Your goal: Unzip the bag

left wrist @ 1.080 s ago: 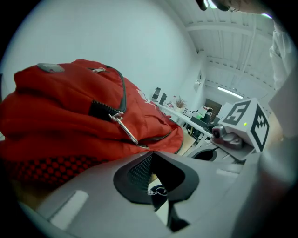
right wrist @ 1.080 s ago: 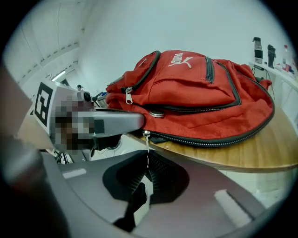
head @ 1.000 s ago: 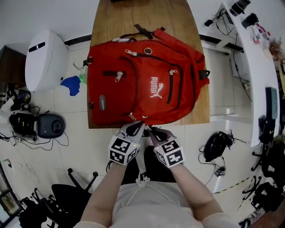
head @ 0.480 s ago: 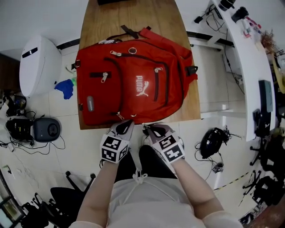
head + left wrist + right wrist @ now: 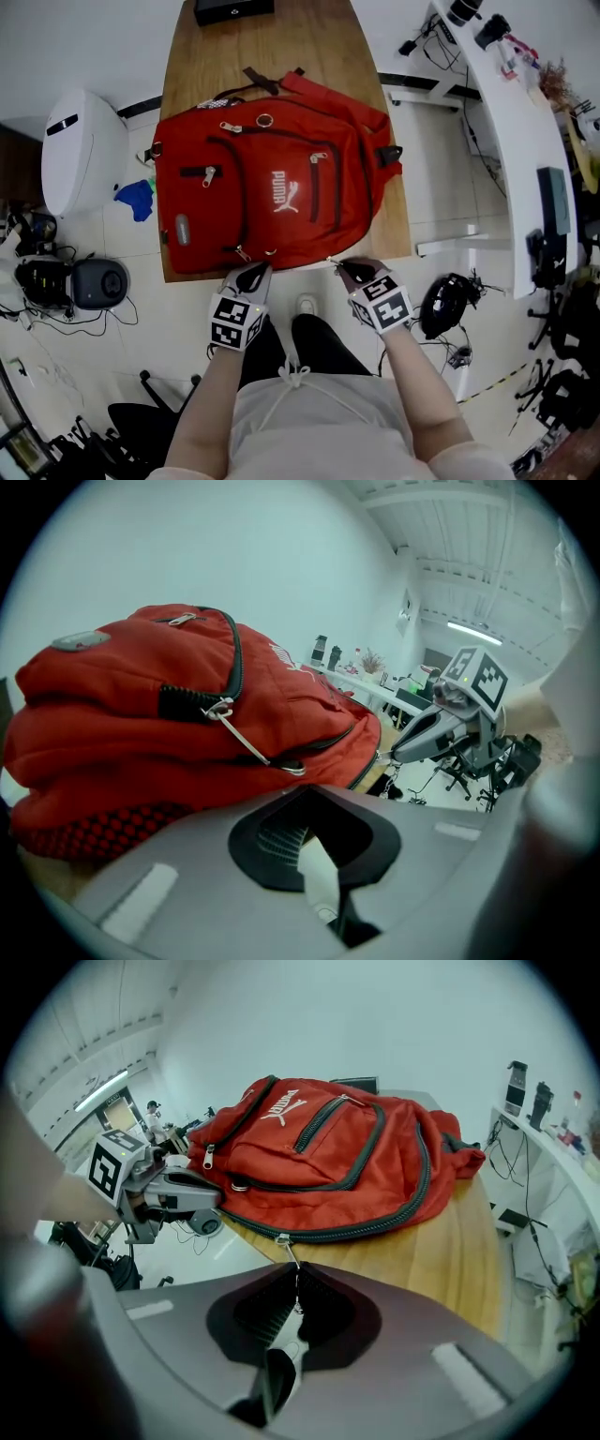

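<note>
A red Puma backpack [image 5: 272, 192] lies flat on the wooden table [image 5: 262, 47], its bottom toward me. My right gripper [image 5: 345, 270] is at the bag's near right corner, shut on the thin metal zipper pull [image 5: 289, 1258] of the grey main zipper [image 5: 375, 1222]. The pull runs from the slider straight into the jaws. My left gripper [image 5: 251, 278] sits just off the table's near edge with its jaws together and nothing visibly between them. A ringed zipper pull [image 5: 267, 757] hangs from the bag just above that gripper [image 5: 314, 797].
A black box [image 5: 234, 9] sits at the table's far end. On the floor at the left are a white rounded appliance [image 5: 80, 150], a blue cloth [image 5: 134, 199] and a black round device [image 5: 98, 281]. A white desk [image 5: 506, 122] runs along the right.
My right gripper has slid to the right along the bag's near edge, taking the zipper pull with it. The left gripper has stayed near the middle, so the two are now apart.
</note>
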